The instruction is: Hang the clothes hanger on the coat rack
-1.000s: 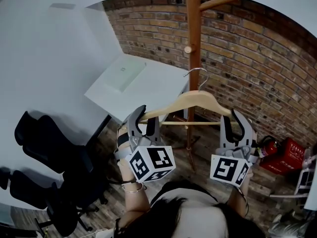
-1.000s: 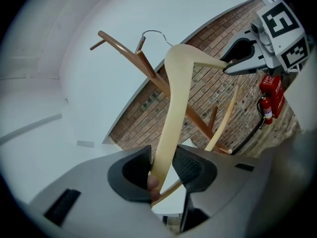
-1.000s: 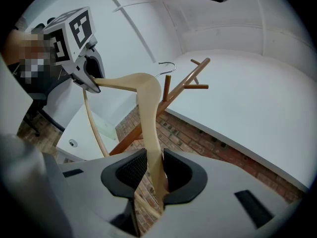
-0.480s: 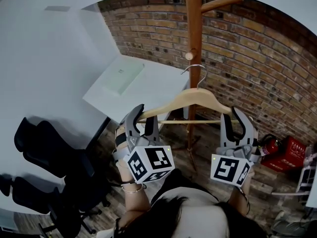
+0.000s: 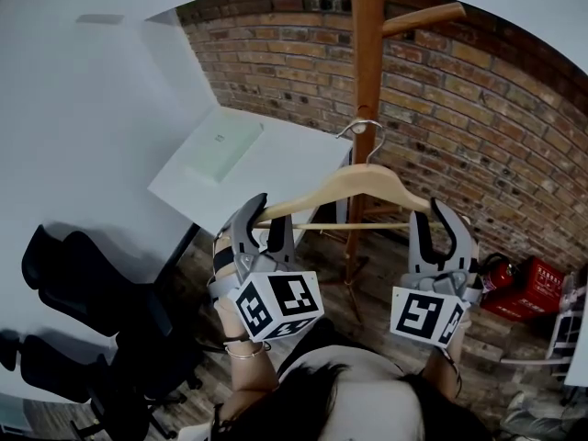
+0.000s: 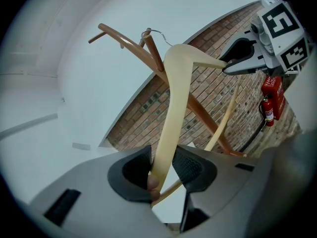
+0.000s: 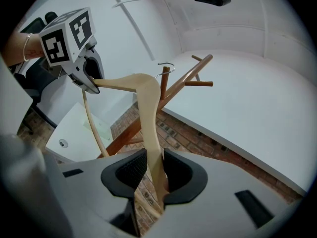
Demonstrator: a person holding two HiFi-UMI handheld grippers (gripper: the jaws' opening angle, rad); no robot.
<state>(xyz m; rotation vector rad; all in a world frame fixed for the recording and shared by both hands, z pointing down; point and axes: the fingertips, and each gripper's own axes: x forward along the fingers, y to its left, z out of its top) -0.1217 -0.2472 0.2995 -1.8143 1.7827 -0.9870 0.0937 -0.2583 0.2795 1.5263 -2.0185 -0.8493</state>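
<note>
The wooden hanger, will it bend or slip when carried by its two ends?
Probably stiff: the wooden hanger spans straight between the left tool and right tool without sagging. Likely light for its size: thin arms, open frame. Its smooth finish might let it slip in the grip.

Pale, smooth wood with a soft sheen for the clothes hanger (image 5: 354,184); thin bright metal wire for its hook (image 5: 364,123). Darker reddish-brown wood, smooth and faintly glossy, for the coat rack (image 5: 367,53). Matt grey plastic on the left gripper (image 5: 266,211) and right gripper (image 5: 434,214), with black, finely textured, rubbery-looking pads (image 6: 192,166). Rough, matt red-brown brick wall (image 5: 478,127). Smooth white table (image 5: 285,168) top. Dull wooden floor (image 5: 386,288) planks. Glossy red fire extinguisher (image 5: 497,270).
</note>
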